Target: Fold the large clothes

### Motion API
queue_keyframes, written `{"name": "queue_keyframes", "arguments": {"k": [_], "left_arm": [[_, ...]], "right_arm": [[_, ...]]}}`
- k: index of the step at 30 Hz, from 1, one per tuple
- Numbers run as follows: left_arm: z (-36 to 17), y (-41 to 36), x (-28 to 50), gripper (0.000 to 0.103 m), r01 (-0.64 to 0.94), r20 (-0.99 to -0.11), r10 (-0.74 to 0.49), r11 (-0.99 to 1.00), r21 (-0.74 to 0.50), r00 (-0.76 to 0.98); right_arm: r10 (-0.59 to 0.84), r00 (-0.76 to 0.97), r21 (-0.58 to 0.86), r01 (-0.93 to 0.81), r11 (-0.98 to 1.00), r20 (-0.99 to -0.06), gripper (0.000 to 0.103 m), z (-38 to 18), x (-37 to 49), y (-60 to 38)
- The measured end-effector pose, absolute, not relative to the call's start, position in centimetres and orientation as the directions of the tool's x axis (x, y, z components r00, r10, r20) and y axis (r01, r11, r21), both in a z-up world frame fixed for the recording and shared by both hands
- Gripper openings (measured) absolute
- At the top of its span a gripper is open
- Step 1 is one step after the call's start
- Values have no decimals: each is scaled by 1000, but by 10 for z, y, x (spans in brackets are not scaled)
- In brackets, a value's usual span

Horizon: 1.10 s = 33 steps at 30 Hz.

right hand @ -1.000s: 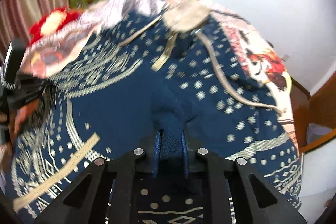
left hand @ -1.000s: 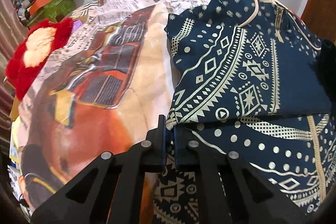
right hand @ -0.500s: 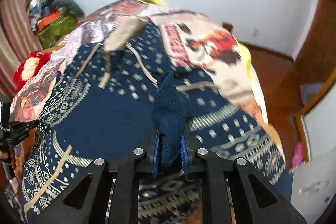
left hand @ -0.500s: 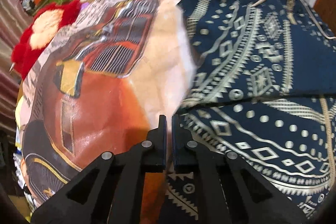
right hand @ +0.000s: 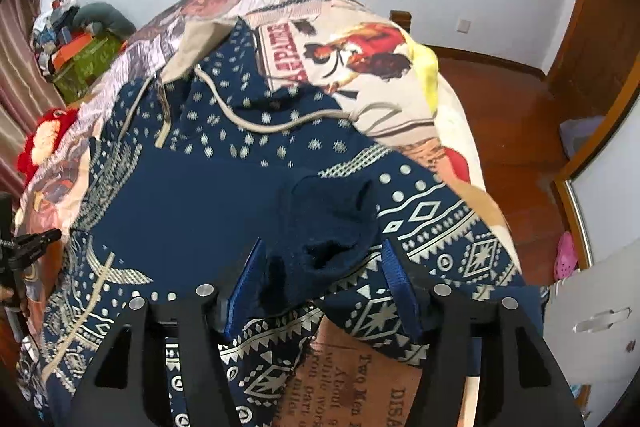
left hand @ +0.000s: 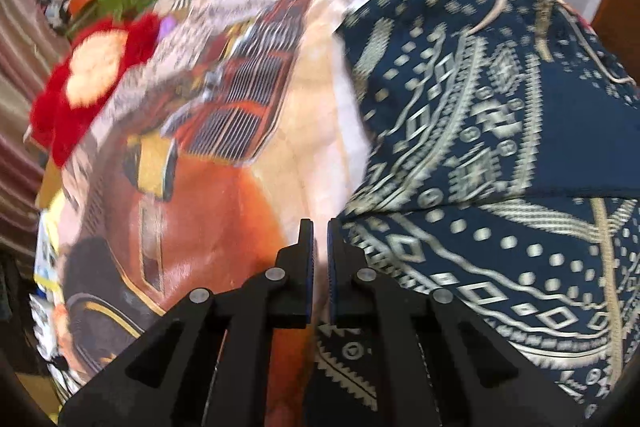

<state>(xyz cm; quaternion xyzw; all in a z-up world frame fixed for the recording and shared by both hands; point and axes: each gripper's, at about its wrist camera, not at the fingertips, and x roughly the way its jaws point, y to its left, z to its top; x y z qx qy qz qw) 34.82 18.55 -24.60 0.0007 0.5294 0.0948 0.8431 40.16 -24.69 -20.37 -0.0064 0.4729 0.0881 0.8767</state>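
Our right hand-held gripper (right hand: 322, 291) has just been opening: its blue pads (right hand: 394, 281) now stand wide apart, and the dark navy cuff (right hand: 332, 223) of the sleeve lies loose between them, touching neither pad that we can see. So we call it released. That cuff rests on top of the navy hooded garment (right hand: 192, 203), which is patterned in pale cream dots, diamonds and zigzags and lies spread across the bed (right hand: 456, 115). Its beige hood lining (right hand: 196, 47) points toward the far end of the bed, and a cream drawstring (right hand: 272, 125) curves across the chest.

Our left hand-held gripper (left hand: 319, 247) is clenched, its two fingers (left hand: 306, 255) nearly touching with only a narrow slit between them. It sits just at the garment's left edge, over the border between the navy cloth (left hand: 500, 227) and the printed bedspread (left hand: 224, 187). We cannot tell whether any fabric is pinched in that slit; that view is blurred.

The bedspread shows an orange vintage car and newspaper-style lettering. Beyond it, at the bed's left side, lies a red plush toy (left hand: 96, 87) with a pale centre, and farther back a green box (right hand: 86, 65) heaped with clutter stands by a striped curtain (right hand: 20, 67). On the right we see a wooden floor (right hand: 500, 107) and white walls.
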Motion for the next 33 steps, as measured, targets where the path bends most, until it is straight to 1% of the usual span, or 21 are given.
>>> {"name": "queue_keyframes", "arguments": {"k": [1, 2, 3, 4, 5, 6, 8, 10, 12, 14, 17, 23, 26, 29, 33], "left_arm": [[-238, 178, 350, 12, -136, -885, 157, 985, 108, 438], [-233, 171, 349, 18, -120, -880, 153, 987, 110, 450], [-225, 163, 351, 27, -100, -873, 144, 989, 110, 466], [-216, 157, 352, 32, -83, -865, 134, 991, 107, 484], [-207, 148, 353, 43, -66, -855, 122, 992, 103, 505], [-199, 137, 353, 54, -51, -844, 111, 994, 99, 525], [-182, 121, 357, 63, -24, -825, 85, 996, 86, 559], [-167, 104, 362, 66, 4, -809, 49, 998, 64, 586], [-157, 84, 372, 74, 32, -800, 9, 999, 35, 600], [-152, 65, 380, 77, 63, -794, -37, 998, 1, 606], [-158, 36, 389, 78, 102, -803, -64, 995, -4, 592], [-199, -12, 410, 78, 170, -860, -85, 985, 2, 503], [-223, -24, 420, 78, 172, -889, -68, 985, 12, 452], [-241, -29, 428, 78, 164, -911, -54, 986, 15, 409], [-248, -26, 433, 79, 138, -913, -80, 990, -26, 401]], "right_arm": [[153, 543, 81, -154, 985, -826, 58, -199, 400, -250], [158, 549, 92, -145, 985, -821, 59, -194, 398, -255], [159, 553, 100, -137, 986, -817, 63, -190, 396, -258], [161, 562, 112, -122, 986, -811, 67, -184, 393, -264], [163, 572, 125, -107, 986, -804, 73, -179, 389, -271], [166, 580, 135, -97, 986, -798, 74, -174, 387, -276], [175, 589, 163, -73, 984, -789, 75, -164, 378, -294], [171, 589, 186, -36, 982, -790, 76, -158, 371, -312], [166, 588, 207, 3, 978, -792, 81, -156, 364, -331], [151, 584, 220, 48, 974, -798, 83, -157, 355, -353], [155, 560, 251, 98, 963, -814, 83, -167, 345, -381], [227, 476, 367, 223, 903, -849, 83, -212, 328, -425], [286, 429, 430, 289, 855, -857, 83, -243, 327, -439], [353, 399, 492, 335, 803, -846, 83, -268, 328, -447], [375, 413, 527, 363, 769, -830, 83, -284, 338, -450]]}}
